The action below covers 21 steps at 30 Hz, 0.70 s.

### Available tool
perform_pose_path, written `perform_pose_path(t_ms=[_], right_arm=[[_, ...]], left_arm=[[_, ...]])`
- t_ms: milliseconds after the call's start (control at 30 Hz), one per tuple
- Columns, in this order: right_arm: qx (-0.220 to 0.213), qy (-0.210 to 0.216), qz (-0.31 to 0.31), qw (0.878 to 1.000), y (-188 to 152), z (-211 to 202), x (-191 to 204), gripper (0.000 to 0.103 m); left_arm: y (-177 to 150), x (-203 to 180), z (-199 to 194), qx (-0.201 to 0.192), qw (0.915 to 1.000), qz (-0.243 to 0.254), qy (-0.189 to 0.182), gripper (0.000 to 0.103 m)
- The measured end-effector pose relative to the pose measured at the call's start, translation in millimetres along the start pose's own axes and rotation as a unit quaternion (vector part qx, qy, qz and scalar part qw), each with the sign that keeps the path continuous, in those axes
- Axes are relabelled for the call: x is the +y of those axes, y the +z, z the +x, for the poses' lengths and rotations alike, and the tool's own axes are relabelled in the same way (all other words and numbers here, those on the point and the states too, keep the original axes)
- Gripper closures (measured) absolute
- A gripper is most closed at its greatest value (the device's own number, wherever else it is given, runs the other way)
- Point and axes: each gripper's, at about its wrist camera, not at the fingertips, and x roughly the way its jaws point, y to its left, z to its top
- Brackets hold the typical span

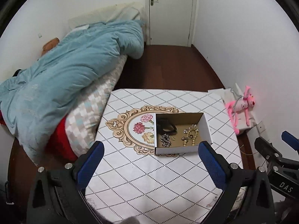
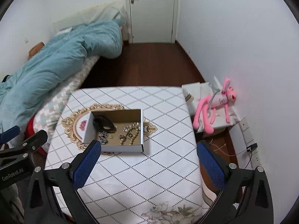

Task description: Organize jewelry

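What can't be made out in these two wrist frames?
- Small gold pieces in the box: too small to identify, both views.
- Box's left inner corner: hidden by its near-left wall, right wrist view.
- Floral medallion: partly covered by the box.
- Right hand-held gripper in the left view: cut by the frame edge.

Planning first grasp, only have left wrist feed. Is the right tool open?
Observer: Yes. Right tool is open, nothing in it.
Operator: Anything by the right wall?
Observer: A black plug, plugged in low down there.
Operator: Table's near edge?
Observer: Only a flower print there, no jewelry.
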Motion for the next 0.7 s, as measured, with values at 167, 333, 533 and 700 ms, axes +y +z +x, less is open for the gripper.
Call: perform_pose_path(t_ms=[167, 333, 533, 700], right_arm=[[-0.037, -0.005, 0.001, 0.999, 0, -47, 0, 0.000], [-0.063, -0.010, -0.002, 0.998, 0, -81, 2, 0.000], [-0.066, -0.004, 0.002, 0.998, 0, -96, 2, 0.000], [-0.057, -0.007, 0.005, 0.998, 3, -94, -1, 0.000]], left_arm=[[-2, 1, -37, -0.026, 0.9997, 0.000, -0.004, 0.000], [-3, -1, -57, -0.036, 0.9993, 0.005, -0.011, 0.000], [-4, -1, -66, -0.032, 0.9993, 0.007, -0.018, 0.000], [0, -2, -59, -0.020, 0.9997, -0.001, -0.012, 0.000]])
